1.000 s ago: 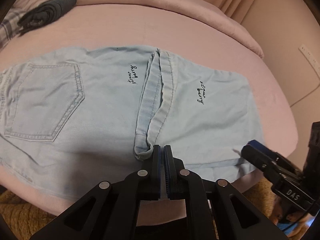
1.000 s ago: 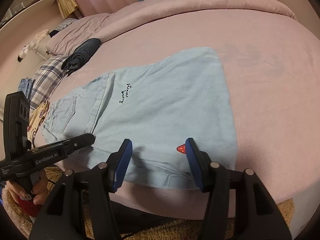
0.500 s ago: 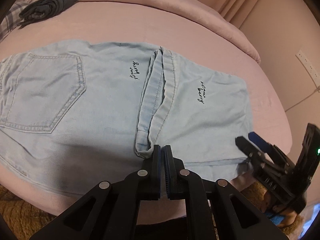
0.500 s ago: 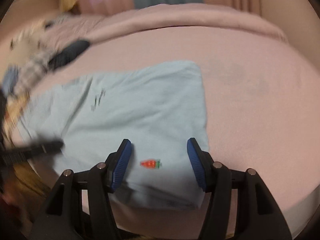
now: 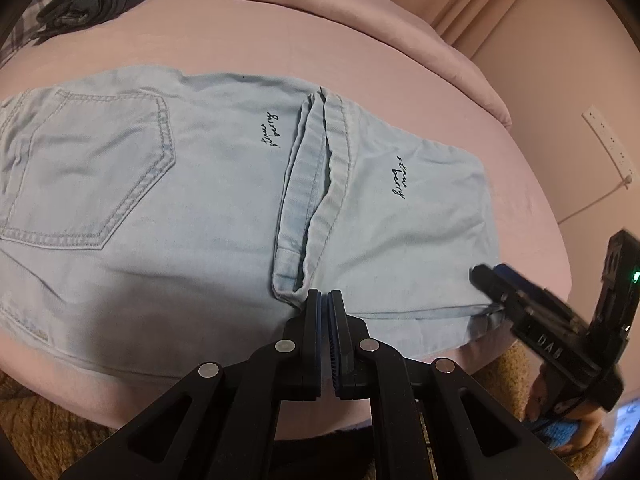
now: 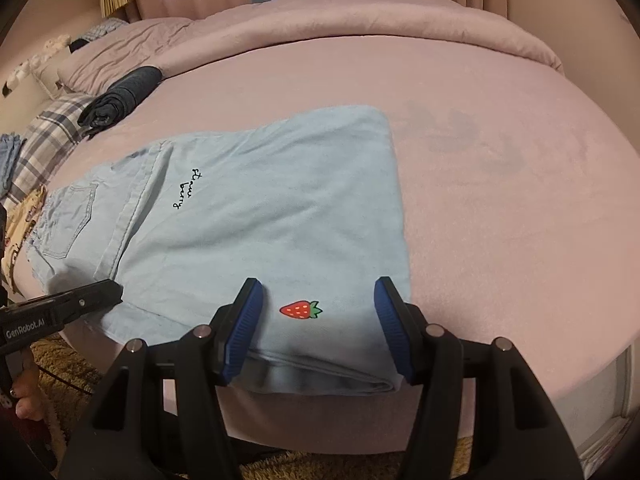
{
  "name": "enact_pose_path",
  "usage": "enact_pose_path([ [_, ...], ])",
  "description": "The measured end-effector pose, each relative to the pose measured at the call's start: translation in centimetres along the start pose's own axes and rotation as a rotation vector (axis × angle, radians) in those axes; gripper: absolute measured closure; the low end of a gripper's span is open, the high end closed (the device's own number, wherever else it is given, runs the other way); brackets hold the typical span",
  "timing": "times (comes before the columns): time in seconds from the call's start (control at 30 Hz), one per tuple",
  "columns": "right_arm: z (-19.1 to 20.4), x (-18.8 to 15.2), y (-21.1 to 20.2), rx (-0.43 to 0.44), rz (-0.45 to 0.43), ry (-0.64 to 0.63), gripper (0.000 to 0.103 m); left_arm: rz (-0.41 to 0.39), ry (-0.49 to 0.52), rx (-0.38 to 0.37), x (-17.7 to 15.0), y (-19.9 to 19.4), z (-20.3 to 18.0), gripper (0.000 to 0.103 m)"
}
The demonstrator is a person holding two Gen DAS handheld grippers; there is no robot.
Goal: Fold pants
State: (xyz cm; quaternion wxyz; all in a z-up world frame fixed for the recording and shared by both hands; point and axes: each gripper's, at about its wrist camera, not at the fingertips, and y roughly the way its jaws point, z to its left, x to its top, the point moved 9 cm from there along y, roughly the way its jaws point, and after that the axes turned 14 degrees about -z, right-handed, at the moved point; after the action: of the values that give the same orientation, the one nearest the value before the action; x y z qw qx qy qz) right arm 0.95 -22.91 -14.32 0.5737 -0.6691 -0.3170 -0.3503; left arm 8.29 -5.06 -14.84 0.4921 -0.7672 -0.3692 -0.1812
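Note:
Light blue denim pants [image 5: 208, 208] lie flat on the pink bed, legs folded over so the hems [image 5: 316, 184] lie mid-garment; a back pocket shows at left. My left gripper [image 5: 324, 300] is shut, its tips at the hem's near corner; no cloth shows between the pads. From the right wrist view it [image 6: 116, 292] rests on the pants [image 6: 280, 208] at left. My right gripper [image 6: 319, 286] stands open over the near folded edge, jaws either side of a red strawberry patch [image 6: 300, 310], pads not pressing. It [image 5: 492, 276] sits at the pants' near right corner.
A pink bed [image 6: 500, 208] carries the pants, with a rolled duvet along its far side. A dark folded garment [image 6: 124, 96] and plaid cloth [image 6: 44, 140] lie far left. Shaggy tan rug [image 5: 36, 412] below the bed edge. A hand [image 6: 24, 396] holds the left tool.
The right gripper swung toward the pants' near right corner, and the strawberry patch now sits between its jaws. The left gripper stayed shut at the hem, shifting slightly.

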Motion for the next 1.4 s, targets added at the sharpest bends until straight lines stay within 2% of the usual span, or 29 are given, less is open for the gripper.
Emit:
enact_pose_path([
  [0.13, -0.2, 3.0, 1.1, -0.037, -0.024, -0.024, 0.045, -0.004, 0.008, 0.006, 0.0, 0.1, -0.4, 0.094],
  [0.23, -0.3, 4.7, 3.7, 0.037, 0.0, 0.061, 0.045, -0.004, 0.009, 0.007, 0.0, 0.0, -0.7, 0.094],
  [0.33, -1.0, 4.3, 7.0, 0.036, 0.062, 0.14, 0.042, -0.001, -0.009, -0.005, 0.1, 0.1, -0.8, 0.094],
  [0.37, -0.8, 4.4, 7.3, 0.037, 0.029, 0.137, 0.037, 0.002, -0.018, -0.01, 0.1, 0.1, -0.8, 0.094],
  [0.4, -0.7, 4.4, 7.2, 0.037, 0.016, 0.133, 0.033, 0.003, -0.024, -0.016, 0.2, 0.1, -0.7, 0.094],
  [0.53, -0.3, 3.8, 6.8, 0.007, -0.033, 0.107, 0.033, 0.002, -0.042, -0.026, 0.2, 0.0, -0.6, 0.094],
  [0.73, -0.7, 3.2, 5.5, -0.009, -0.026, 0.076, 0.034, 0.007, -0.047, -0.022, 0.1, 0.0, -0.9, 0.094],
  [1.03, -0.9, -0.3, 1.1, 0.006, 0.006, 0.05, 0.034, 0.038, -0.048, -0.024, 0.4, -0.9, -0.9, 0.094],
  [1.1, -1.2, -0.7, 0.6, 0.004, 0.018, 0.061, 0.034, 0.02, -0.039, 0.012, 1.4, -2.0, -0.1, 0.094],
  [1.17, -1.2, -0.7, 0.1, 0.002, 0.025, 0.075, 0.035, -0.054, -0.043, 0.073, 3.4, -3.9, 1.7, 0.094],
  [1.2, -1.2, -0.6, -0.1, -0.004, 0.024, 0.077, 0.035, -0.081, -0.063, 0.093, 4.1, -4.6, 2.7, 0.092],
  [1.23, -1.1, -0.5, -0.5, -0.013, 0.018, 0.067, 0.035, -0.107, -0.09, 0.115, 4.8, -5.4, 3.9, 0.084],
  [1.27, -0.9, -0.3, -0.8, -0.019, 0.008, 0.047, 0.035, -0.134, -0.127, 0.144, 5.4, -6.3, 5.5, 0.07],
  [1.33, -0.7, 0.2, -1.4, -0.039, -0.017, 0.01, 0.035, -0.186, -0.202, 0.23, 6.4, -8.1, 9.2, 0.051],
  [1.4, -0.7, 1.0, -1.8, -0.059, -0.049, -0.013, 0.035, -0.241, -0.27, 0.325, 6.9, -9.8, 13.0, 0.046],
])
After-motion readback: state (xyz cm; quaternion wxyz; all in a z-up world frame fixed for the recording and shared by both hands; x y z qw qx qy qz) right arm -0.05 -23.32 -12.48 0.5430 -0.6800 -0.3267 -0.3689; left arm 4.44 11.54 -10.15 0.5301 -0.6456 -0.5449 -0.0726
